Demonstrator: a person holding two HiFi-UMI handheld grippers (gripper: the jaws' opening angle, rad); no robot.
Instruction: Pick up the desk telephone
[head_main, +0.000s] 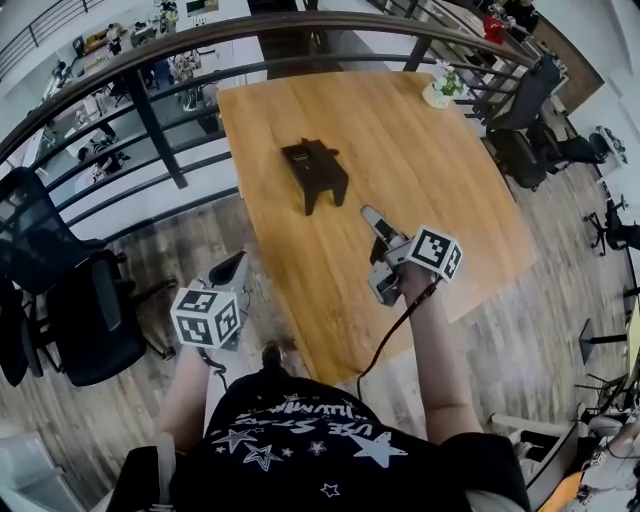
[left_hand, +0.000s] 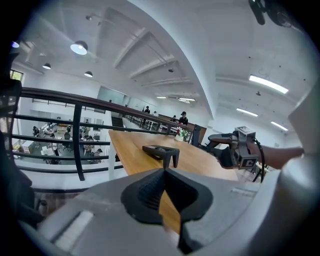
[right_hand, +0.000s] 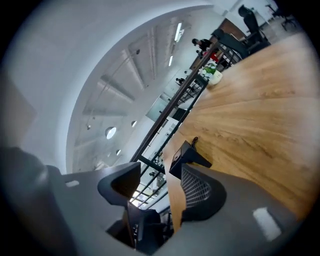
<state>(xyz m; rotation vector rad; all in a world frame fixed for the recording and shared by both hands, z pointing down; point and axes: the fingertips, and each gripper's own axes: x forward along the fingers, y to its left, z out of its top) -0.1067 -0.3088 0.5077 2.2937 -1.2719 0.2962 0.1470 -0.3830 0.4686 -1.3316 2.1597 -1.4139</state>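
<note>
around the table: railing (head_main: 150, 120) runs behind the far and left sides, black office chairs (head_main: 90, 320) on my left, more chairs (head_main: 525, 110) past the far right corner
on the table: wooden table (head_main: 440, 200), and a small potted plant (head_main: 443, 88) way off at the far right corner, well away from the phone
in the way: just a stretch of bare wood between my right gripper and the phone
phone spot: desk telephone (head_main: 315, 170) sits toward the far left part of the top, a bit in from the left edge
phone direction: long axis runs roughly along the table's left edge, away from me; the propped-up end with the legs is my side, the low end points at the far railing
right gripper (head_main: 375, 222): over the table, near the phone, not touching; jaws spread apart, nothing held
left gripper (head_main: 235, 265): hanging off the table's left edge over the floor, jaw tips together, empty
</note>
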